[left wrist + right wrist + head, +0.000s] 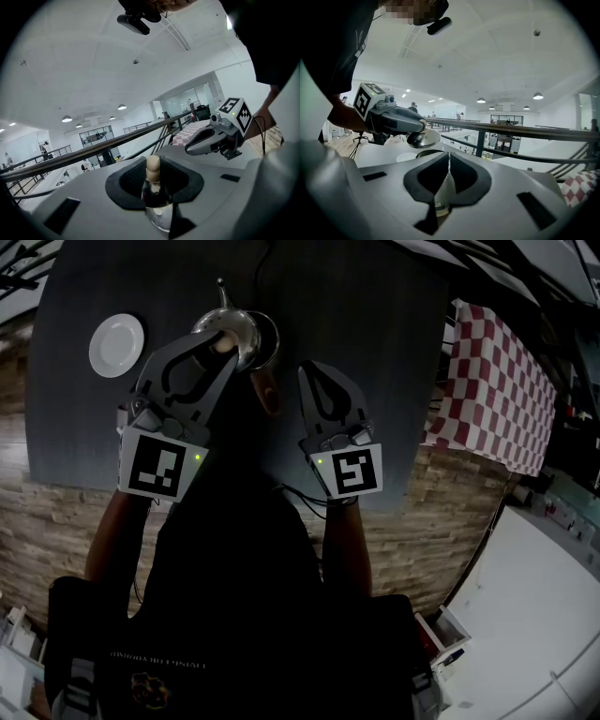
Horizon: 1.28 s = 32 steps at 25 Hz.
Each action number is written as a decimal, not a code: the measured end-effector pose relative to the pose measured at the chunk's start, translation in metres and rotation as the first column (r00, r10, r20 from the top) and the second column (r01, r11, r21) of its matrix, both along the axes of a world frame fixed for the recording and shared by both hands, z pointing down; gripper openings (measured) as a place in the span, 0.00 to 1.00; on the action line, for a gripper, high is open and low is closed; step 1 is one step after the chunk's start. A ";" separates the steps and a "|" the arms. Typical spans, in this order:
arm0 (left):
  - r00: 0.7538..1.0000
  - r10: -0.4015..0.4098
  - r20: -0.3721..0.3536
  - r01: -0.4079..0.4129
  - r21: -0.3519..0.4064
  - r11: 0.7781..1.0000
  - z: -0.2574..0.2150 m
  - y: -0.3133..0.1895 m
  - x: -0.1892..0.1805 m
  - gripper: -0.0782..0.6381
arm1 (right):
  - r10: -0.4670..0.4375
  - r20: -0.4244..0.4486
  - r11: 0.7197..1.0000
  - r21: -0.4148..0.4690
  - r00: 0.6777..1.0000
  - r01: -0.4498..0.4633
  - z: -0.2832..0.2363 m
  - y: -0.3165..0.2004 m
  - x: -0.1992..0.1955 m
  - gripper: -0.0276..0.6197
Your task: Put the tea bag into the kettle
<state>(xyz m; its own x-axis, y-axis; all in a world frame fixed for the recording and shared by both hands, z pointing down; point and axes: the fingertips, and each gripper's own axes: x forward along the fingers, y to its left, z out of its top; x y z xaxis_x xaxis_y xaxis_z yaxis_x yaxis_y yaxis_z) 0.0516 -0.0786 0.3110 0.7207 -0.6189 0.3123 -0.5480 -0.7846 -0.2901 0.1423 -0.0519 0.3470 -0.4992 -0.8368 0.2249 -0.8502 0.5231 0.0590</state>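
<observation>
Kettle (264, 337) stands on the dark table (375, 334), right of a white plate (116, 345). I see my left gripper (221, 341) clamped on the lid (423, 138) by its knob (153, 168), raised above the open mouth. Further right, my right gripper (311, 371) is pinched shut on the tea bag (443, 190), beside the kettle.
</observation>
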 end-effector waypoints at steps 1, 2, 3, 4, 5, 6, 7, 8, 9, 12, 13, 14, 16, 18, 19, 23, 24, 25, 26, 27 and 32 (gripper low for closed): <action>1.000 0.005 0.001 -0.005 0.000 1.000 0.001 0.000 0.002 0.24 | 0.005 0.001 1.000 0.000 1.000 -0.005 0.000 0.001 0.002 0.08; 1.000 0.011 0.003 -0.011 -0.001 1.000 0.002 0.000 0.005 0.24 | 0.010 0.002 1.000 -0.001 1.000 -0.010 0.001 0.002 0.005 0.08; 1.000 0.016 0.004 -0.016 -0.003 1.000 0.002 0.000 0.007 0.24 | 0.014 0.002 1.000 -0.003 1.000 -0.014 0.001 0.003 0.007 0.08; 1.000 0.020 0.005 -0.020 -0.005 1.000 0.003 0.000 0.009 0.24 | 0.019 0.000 1.000 -0.006 1.000 -0.019 0.002 0.004 0.009 0.08; 1.000 0.024 0.006 -0.024 -0.008 1.000 0.004 -0.001 0.011 0.24 | 0.023 -0.006 1.000 -0.011 1.000 -0.024 0.003 0.004 0.012 0.08; 1.000 0.028 0.007 -0.028 -0.010 1.000 0.005 -0.001 0.013 0.24 | 0.028 -0.016 0.999 -0.017 0.999 -0.029 0.005 0.005 0.015 0.08; 0.999 0.032 0.008 -0.032 -0.012 0.999 0.006 -0.001 0.015 0.24 | 0.033 -0.021 0.999 -0.022 0.999 -0.033 0.007 0.006 0.017 0.08; 0.999 0.035 0.009 -0.035 -0.014 0.999 0.008 -0.001 0.017 0.24 | 0.036 -0.014 0.999 -0.021 0.999 -0.036 0.007 0.006 0.018 0.08; 0.999 0.037 0.009 -0.037 -0.017 0.999 0.009 -0.001 0.018 0.24 | 0.039 -0.004 0.999 -0.018 0.999 -0.039 0.006 0.007 0.018 0.08; 0.999 0.043 0.008 -0.043 -0.023 0.999 0.013 -0.001 0.023 0.24 | 0.044 -0.007 0.999 -0.008 0.999 -0.044 0.008 0.009 0.024 0.08; 0.999 0.045 0.010 -0.045 -0.025 0.999 0.014 -0.002 0.025 0.24 | 0.044 -0.018 0.999 -0.001 0.999 -0.044 0.009 0.010 0.028 0.08; 0.999 0.047 0.012 -0.047 -0.028 0.998 0.015 -0.002 0.026 0.24 | 0.045 -0.027 0.999 0.001 0.999 -0.045 0.011 0.010 0.031 0.08; 0.999 0.050 0.014 -0.050 -0.033 0.998 0.017 -0.003 0.029 0.24 | 0.053 -0.032 0.999 -0.003 0.998 -0.054 0.012 0.011 0.035 0.08; 0.998 0.052 0.018 -0.052 -0.037 0.998 0.019 -0.004 0.031 0.24 | 0.056 -0.031 0.998 -0.007 0.998 -0.056 0.014 0.012 0.037 0.08; 0.998 0.053 0.020 -0.052 -0.039 0.998 0.020 -0.004 0.032 0.24 | 0.058 -0.033 0.998 -0.015 0.998 -0.058 0.016 0.013 0.039 0.08; 0.998 0.060 0.023 -0.058 -0.055 0.997 0.025 -0.005 0.036 0.24 | 0.065 -0.029 0.998 -0.012 0.997 -0.065 0.018 0.013 0.042 0.08; 0.998 0.062 0.023 -0.060 -0.062 0.996 0.026 -0.005 0.037 0.24 | 0.069 -0.026 0.998 -0.008 0.997 -0.069 0.017 0.012 0.043 0.08; 0.998 0.064 0.023 -0.062 -0.070 0.996 0.028 -0.005 0.038 0.24 | 0.073 -0.026 0.997 -0.011 0.997 -0.074 0.017 0.011 0.044 0.08; 0.998 0.066 0.023 -0.064 -0.077 0.995 0.030 -0.005 0.038 0.24 | 0.076 -0.025 0.997 -0.014 0.997 -0.076 0.018 0.010 0.045 0.08; 0.997 0.068 0.025 -0.066 -0.085 0.994 0.032 -0.005 0.039 0.24 | 0.077 -0.020 0.997 -0.017 0.997 -0.077 0.019 0.010 0.045 0.08; 0.997 0.076 0.031 -0.072 -0.112 0.991 0.039 -0.006 0.040 0.24 | 0.081 -0.005 0.996 -0.030 0.997 -0.081 0.021 0.009 0.044 0.08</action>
<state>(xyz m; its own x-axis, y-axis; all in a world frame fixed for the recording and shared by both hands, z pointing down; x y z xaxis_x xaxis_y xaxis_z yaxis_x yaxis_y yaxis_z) 0.0915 -0.0846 0.3499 0.7508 -0.5241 0.4020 -0.4778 -0.8512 -0.2173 0.1862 -0.0426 0.3683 -0.4286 -0.8675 0.2524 -0.8899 0.4537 0.0481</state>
